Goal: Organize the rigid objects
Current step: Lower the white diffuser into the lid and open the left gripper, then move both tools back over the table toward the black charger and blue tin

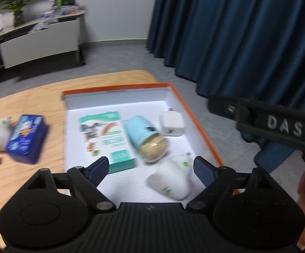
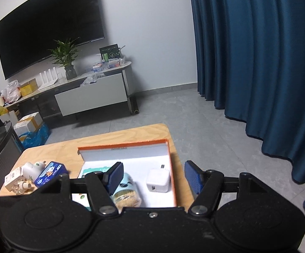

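Left tool (image 1: 150, 168) wide, empty; white plug (image 1: 170, 182) lies loose between its fingers, inside box (image 1: 194, 113). Right tool (image 2: 152, 178) wide, empty, above box. Carton, jar, charger ahead, boxed. Blue box (image 1: 27, 139), small items left on desk (image 1: 26, 97): remaining.

- The wooden table (image 2: 114, 139) has a rounded corner and stands on the grey floor (image 2: 205, 126).
- 1 open orange box (image 2: 174, 181) lies on it, at the right edge.
- To the left lie 1 blue box (image 1: 27, 138), 1 white plug (image 2: 31, 168) and 1 small white carton (image 2: 12, 178), close together.
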Available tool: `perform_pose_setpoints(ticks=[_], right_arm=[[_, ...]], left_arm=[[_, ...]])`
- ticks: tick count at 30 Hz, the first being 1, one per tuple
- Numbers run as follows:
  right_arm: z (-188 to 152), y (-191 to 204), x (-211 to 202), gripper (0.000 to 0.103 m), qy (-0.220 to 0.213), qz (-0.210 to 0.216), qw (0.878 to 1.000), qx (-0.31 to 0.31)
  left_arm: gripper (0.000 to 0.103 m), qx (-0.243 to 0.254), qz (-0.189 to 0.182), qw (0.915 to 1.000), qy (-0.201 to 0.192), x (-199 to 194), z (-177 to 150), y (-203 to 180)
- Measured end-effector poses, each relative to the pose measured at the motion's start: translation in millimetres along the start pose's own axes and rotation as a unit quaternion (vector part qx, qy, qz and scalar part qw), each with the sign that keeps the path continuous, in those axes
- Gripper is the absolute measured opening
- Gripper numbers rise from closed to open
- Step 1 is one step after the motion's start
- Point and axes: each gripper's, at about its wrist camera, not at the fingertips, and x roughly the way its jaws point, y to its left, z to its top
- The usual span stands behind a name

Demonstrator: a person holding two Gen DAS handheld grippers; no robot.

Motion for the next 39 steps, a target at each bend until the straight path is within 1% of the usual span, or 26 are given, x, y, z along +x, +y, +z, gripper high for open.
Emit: perform_pose_setpoints(ticks=[2,6,12,17,23,39], right_arm=[[-3.4,4.6,-1.9,0.078,0.003,-0.007,1.000,-0.001],[-9.8,14.2,-4.7,0.079,0.012,0.002,1.000,-0.004],[-19.0,38.4,-7.0,0.082,0.020,0.021,0.999,-0.021],[-23.6,58.4,-5.6,0.083,0.028,0.041,0.998,-0.031],[-27.1,82.0,-4.4,0.083,0.035,0.057,0.997,-0.049],[-34.7,134.3,1.4,0.083,0.049,0.099,0.990,-0.091]], left_arm=[[0.093,-0.011,0.016,0.9998,0.000,-7.0,-0.1,10.0],[0.097,-0.025,0.040,0.9989,-0.003,-20.5,-2.8,27.3],[0.098,-0.046,0.074,0.9962,-0.007,-34.1,-9.3,52.5],[0.099,-0.063,0.099,0.9931,-0.008,-45.0,-15.9,73.4],[0.099,-0.081,0.116,0.9898,-0.011,-54.8,-22.5,94.0],[0.099,-0.117,0.140,0.9829,-0.019,-72.2,-39.3,134.8]])
